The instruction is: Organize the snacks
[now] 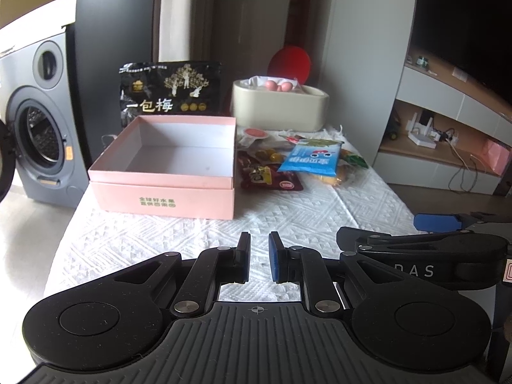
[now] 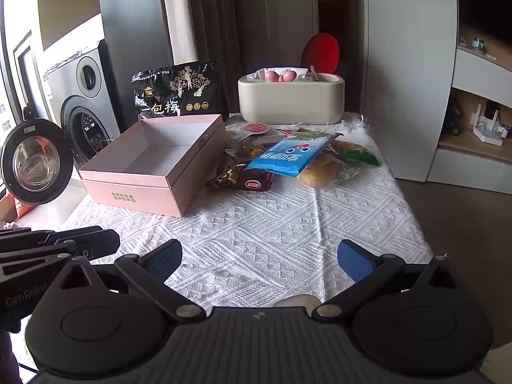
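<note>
Left claw (image 1: 259,260) pads nearly together, nothing between them; right claw (image 2: 259,260) spread wide, empty. Both hover over the near end of the counter (image 2: 256,224). Snack pile sits far right of the open pink box (image 1: 166,172), touching its right wall. Blue packet (image 2: 288,155) lies on top: light, crinkly film, likely slippery, so pinch a sealed end. Bread bag (image 2: 320,166) beneath is soft, squashes easily. Box is empty with low walls; clear approach from the near side; counter's right edge runs close to the pile.
</note>
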`<state>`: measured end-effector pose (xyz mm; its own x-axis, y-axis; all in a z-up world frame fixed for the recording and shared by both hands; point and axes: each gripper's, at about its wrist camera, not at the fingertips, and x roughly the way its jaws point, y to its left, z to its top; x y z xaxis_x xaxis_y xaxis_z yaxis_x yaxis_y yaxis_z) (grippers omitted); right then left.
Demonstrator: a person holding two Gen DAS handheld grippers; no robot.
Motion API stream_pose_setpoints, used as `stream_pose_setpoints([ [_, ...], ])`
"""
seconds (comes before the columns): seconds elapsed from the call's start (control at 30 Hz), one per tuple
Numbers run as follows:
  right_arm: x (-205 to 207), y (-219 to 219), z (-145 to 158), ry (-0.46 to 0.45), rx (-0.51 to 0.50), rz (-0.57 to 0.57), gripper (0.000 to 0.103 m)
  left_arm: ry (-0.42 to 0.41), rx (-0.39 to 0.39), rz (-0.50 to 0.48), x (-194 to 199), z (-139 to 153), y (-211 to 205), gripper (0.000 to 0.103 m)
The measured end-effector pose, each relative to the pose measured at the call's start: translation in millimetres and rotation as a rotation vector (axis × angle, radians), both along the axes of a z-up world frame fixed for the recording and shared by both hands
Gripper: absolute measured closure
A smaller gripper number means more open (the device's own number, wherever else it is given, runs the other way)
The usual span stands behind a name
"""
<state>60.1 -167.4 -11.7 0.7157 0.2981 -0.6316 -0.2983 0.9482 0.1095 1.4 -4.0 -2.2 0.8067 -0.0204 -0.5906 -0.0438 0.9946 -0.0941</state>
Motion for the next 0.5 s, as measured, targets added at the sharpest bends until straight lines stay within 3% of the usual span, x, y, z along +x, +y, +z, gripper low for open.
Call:
stream_pose_setpoints([
  [0.5,0.0,0.1,-0.9,0.003,0.000,0.000,0.000,0.015,-0.012,0.011,1.7,-2.2,3.2,0.087],
])
